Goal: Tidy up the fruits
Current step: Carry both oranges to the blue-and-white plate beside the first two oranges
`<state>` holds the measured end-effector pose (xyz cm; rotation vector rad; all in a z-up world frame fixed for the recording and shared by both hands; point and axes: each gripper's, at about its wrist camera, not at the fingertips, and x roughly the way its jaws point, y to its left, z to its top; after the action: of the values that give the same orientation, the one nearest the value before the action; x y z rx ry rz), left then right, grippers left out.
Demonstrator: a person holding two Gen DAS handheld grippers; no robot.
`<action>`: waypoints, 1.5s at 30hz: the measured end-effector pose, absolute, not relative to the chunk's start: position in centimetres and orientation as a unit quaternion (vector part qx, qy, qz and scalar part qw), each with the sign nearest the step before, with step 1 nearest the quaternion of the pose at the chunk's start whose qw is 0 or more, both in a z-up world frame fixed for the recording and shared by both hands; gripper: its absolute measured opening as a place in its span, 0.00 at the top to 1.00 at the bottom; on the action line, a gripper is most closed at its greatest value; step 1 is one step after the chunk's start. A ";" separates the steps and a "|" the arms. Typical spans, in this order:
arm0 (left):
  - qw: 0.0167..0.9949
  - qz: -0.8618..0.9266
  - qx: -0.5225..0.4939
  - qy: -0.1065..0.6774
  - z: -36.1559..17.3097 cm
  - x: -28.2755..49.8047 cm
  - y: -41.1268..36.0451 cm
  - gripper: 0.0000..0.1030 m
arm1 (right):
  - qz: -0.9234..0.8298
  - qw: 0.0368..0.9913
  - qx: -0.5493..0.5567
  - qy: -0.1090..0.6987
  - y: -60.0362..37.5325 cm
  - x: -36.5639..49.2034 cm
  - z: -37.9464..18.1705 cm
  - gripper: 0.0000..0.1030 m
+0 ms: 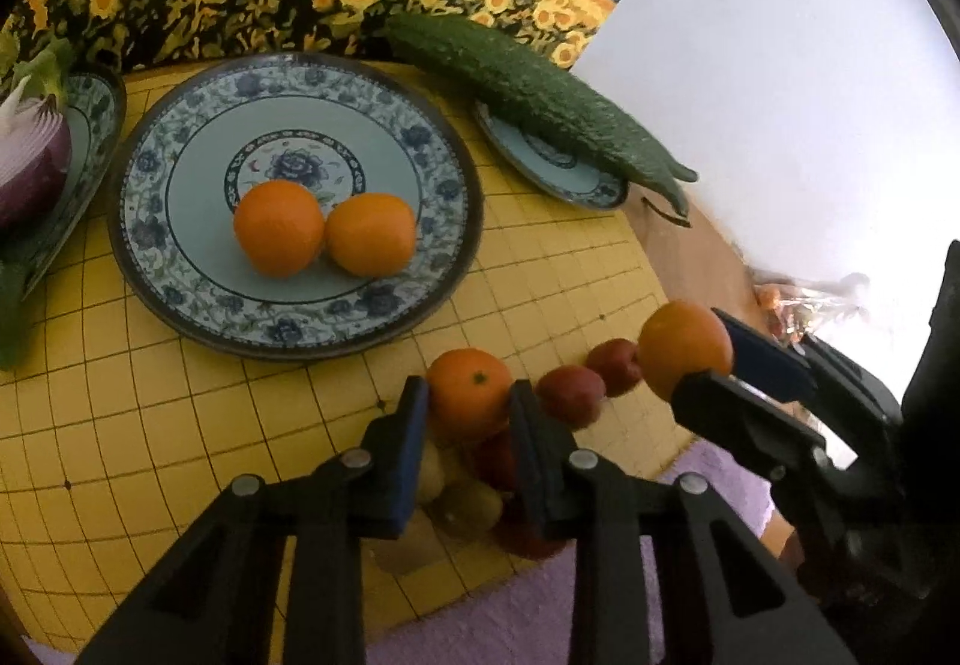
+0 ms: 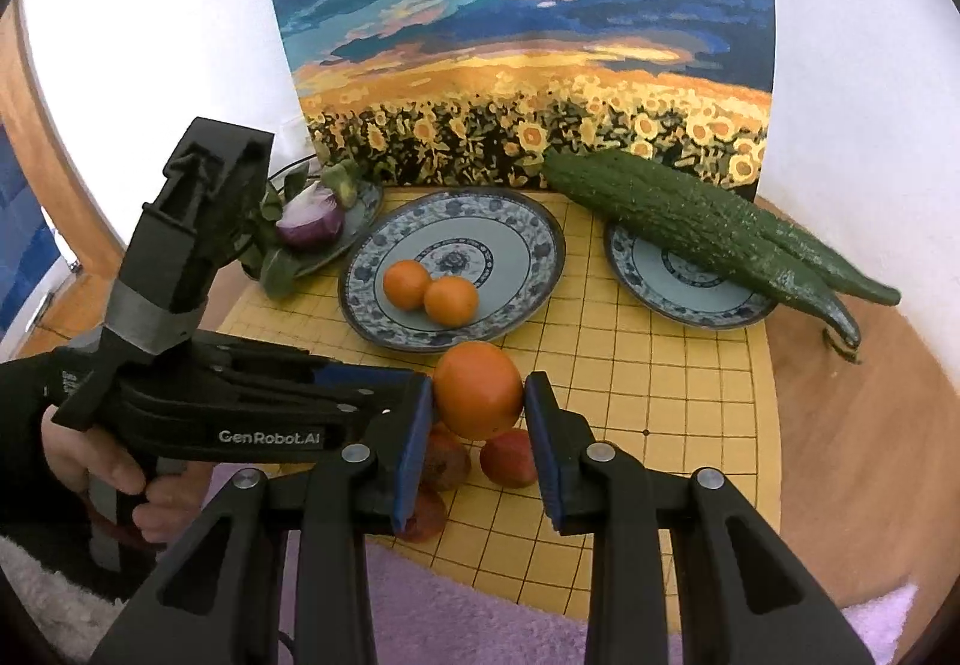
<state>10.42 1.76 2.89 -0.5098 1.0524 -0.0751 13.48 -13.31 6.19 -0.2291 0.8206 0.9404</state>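
My left gripper (image 1: 468,395) is shut on an orange (image 1: 471,386) low over the yellow grid board (image 1: 180,425), with small red fruits (image 1: 570,395) and greenish ones (image 1: 468,503) lying around it. To its right, my right gripper (image 1: 714,359) is shut on a second orange (image 1: 681,347); in the right wrist view that gripper (image 2: 480,395) holds this orange (image 2: 478,389) above the red fruits (image 2: 509,458). The blue patterned plate (image 1: 150,245) beyond bears two oranges (image 1: 279,227) side by side. A hand (image 2: 102,461) grips the left gripper's handle.
Two cucumbers (image 2: 690,221) lie across a small plate (image 2: 660,299) at the right. A halved red onion (image 2: 312,224) with greens sits on a plate at the left. A sunflower painting (image 2: 516,35) stands behind. A purple cloth (image 2: 480,623) lies along the board's near edge.
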 end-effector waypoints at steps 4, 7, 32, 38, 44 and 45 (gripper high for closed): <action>0.840 -0.050 -0.239 0.485 4.5 8.9 1.9 0.72 | 0.435 0.812 -0.106 0.374 -13.7 13.0 6.9 0.68; 0.847 -0.043 -0.238 0.474 5.8 7.4 2.9 0.72 | 0.435 0.813 -0.102 0.373 -13.8 12.7 7.4 0.68; 0.850 -0.022 -0.286 0.442 4.8 8.4 9.5 0.72 | 0.482 0.762 -0.116 0.417 -7.0 16.2 2.7 0.68; 0.842 -0.017 -0.298 0.450 3.7 9.2 10.1 0.72 | 0.511 0.736 -0.121 0.427 -5.2 17.0 1.7 0.68; 0.840 -0.023 -0.306 0.447 3.2 9.5 10.1 0.72 | 0.511 0.734 -0.129 0.428 -4.4 17.1 1.2 0.68; 0.840 -0.023 -0.308 0.447 3.2 9.5 10.2 0.72 | 0.510 0.734 -0.132 0.428 -4.4 17.2 1.2 0.68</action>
<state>9.46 10.21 3.16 -0.6506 0.9453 -0.0491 17.18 -4.44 1.19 -0.2897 0.9417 1.1215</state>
